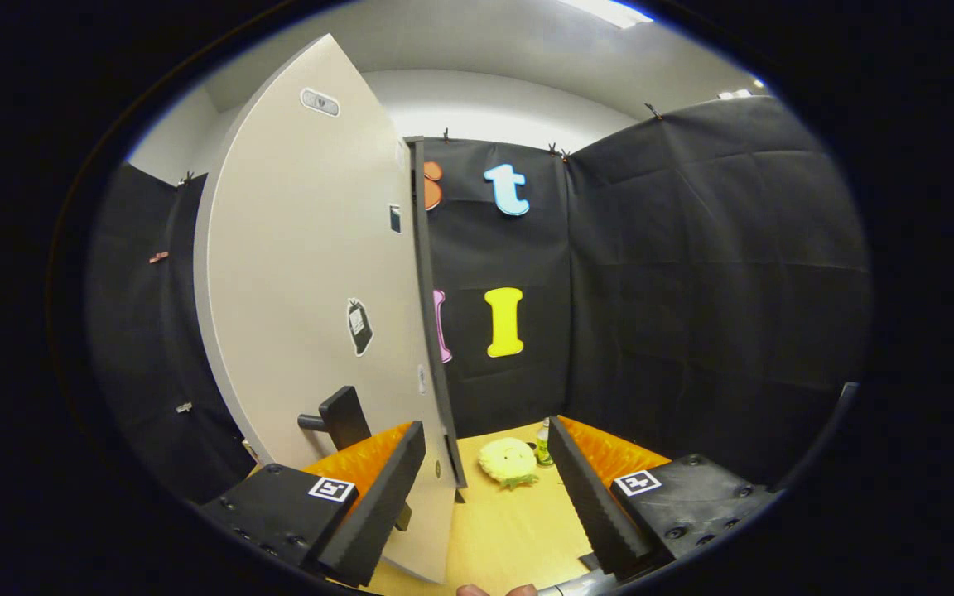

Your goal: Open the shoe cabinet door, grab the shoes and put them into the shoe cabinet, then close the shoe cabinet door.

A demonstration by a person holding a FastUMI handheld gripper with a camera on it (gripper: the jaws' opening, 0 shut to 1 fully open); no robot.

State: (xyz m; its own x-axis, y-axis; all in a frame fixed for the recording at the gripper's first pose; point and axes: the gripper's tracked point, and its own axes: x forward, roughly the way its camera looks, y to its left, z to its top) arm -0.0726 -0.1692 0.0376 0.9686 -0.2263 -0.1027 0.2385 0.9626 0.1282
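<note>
Wooden floor (518, 530) open ahead; cabinet door (311, 290) edge between spread hand-held gripper (485, 463) fingers.

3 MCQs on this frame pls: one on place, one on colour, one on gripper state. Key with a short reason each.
1. Where is the yellow round object?
A. On the table beyond the fingers
B. Clamped between the fingers
C. Hanging on the door handle

2. What colour is the handle on the cabinet door?
A. Yellow
B. Black
C. White

3. How does the gripper stand?
A. Shut on the handle
B. Shut on the yellow object
C. Open, with the door's edge between the fingers

Key:
1 A: it lies on the wooden table, ahead of the fingertips, beside a small bottle.
2 B: the handle is dark against the pale door.
3 C: the fingers are wide apart and press on nothing; the door's edge runs down between them.
</note>
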